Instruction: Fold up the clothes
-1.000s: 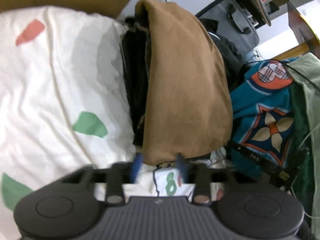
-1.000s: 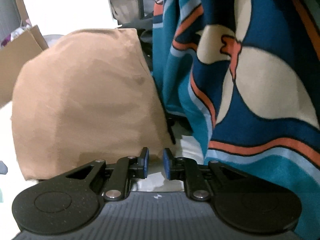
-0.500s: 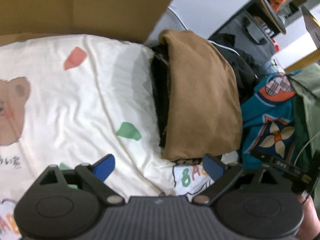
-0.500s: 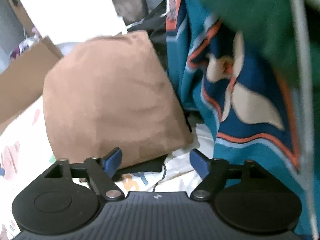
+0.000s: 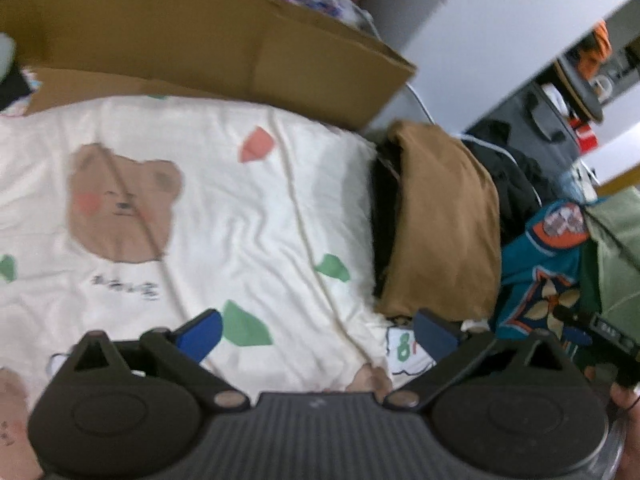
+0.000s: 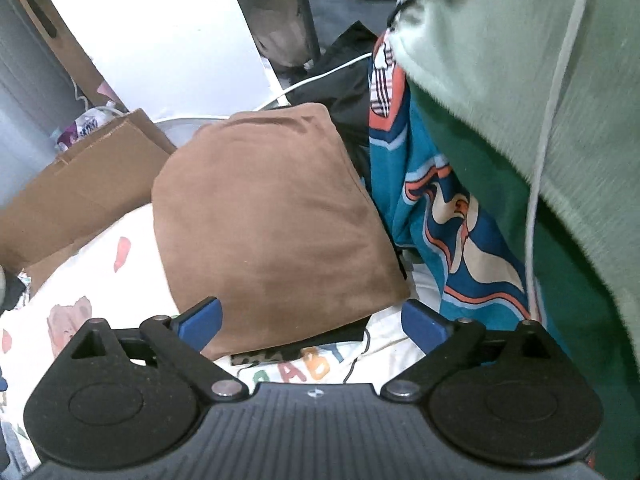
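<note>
A folded brown garment (image 5: 440,224) (image 6: 272,232) lies on top of a dark folded piece (image 5: 384,216) at the right side of a cream bear-print bedsheet (image 5: 224,216). Beside it on the right hangs a teal patterned garment (image 5: 540,280) (image 6: 448,240) and a pale green one (image 6: 520,80). My left gripper (image 5: 316,334) is open above the sheet, left of the brown stack, holding nothing. My right gripper (image 6: 310,320) is open too, hovering just in front of the brown garment's near edge.
A flattened cardboard box (image 5: 208,40) (image 6: 80,184) borders the far side of the bed. A dark suitcase (image 5: 536,120) and black clothes (image 5: 516,172) sit behind the stack. A white cable (image 6: 548,128) dangles over the green garment. A hand (image 5: 628,400) shows at the right edge.
Both grippers went from shut to open and pulled back from the brown garment, which now rests on the stack. The left view has swung to show more bedsheet.
</note>
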A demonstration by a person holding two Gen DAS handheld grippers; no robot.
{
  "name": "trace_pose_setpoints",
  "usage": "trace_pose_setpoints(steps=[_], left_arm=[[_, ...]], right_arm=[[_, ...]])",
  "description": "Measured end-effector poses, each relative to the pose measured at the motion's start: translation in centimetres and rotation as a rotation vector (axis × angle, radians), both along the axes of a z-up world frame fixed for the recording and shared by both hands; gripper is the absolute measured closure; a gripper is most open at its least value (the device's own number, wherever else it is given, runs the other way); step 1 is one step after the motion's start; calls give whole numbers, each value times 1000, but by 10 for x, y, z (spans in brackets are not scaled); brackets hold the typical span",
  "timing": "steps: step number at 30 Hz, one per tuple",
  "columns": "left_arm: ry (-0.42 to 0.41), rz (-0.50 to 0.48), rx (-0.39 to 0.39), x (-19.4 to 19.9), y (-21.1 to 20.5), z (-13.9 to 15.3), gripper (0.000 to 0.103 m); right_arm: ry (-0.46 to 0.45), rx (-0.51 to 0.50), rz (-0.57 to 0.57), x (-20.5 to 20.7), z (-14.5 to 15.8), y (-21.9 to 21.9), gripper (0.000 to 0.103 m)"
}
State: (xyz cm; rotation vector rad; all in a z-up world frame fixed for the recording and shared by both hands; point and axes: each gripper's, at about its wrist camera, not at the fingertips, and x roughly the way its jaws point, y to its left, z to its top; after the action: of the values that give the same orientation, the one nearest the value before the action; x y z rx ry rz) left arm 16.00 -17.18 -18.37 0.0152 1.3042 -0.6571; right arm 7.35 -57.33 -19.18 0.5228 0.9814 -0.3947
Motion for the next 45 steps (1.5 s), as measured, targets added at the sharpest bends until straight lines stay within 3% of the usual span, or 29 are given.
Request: trace_pose_setpoints(steps=[5,10,23,37,45], left_arm=[[0,78,2,11,39,45,0],[-60,97,58,14,71,93,0],[-115,60,115,4,138,194,0],[-162,268,159,-15,253,263,0],[-181,368,123,-41,292,255,0]], right_arm=[[-7,0,14,2,30,8,1],[-14,10,42,0,55,15,1],[-44,17,63,-8,121,29,1],[-92,21,204,2,189,75,1],[-114,-19,338,13,238,132,1]])
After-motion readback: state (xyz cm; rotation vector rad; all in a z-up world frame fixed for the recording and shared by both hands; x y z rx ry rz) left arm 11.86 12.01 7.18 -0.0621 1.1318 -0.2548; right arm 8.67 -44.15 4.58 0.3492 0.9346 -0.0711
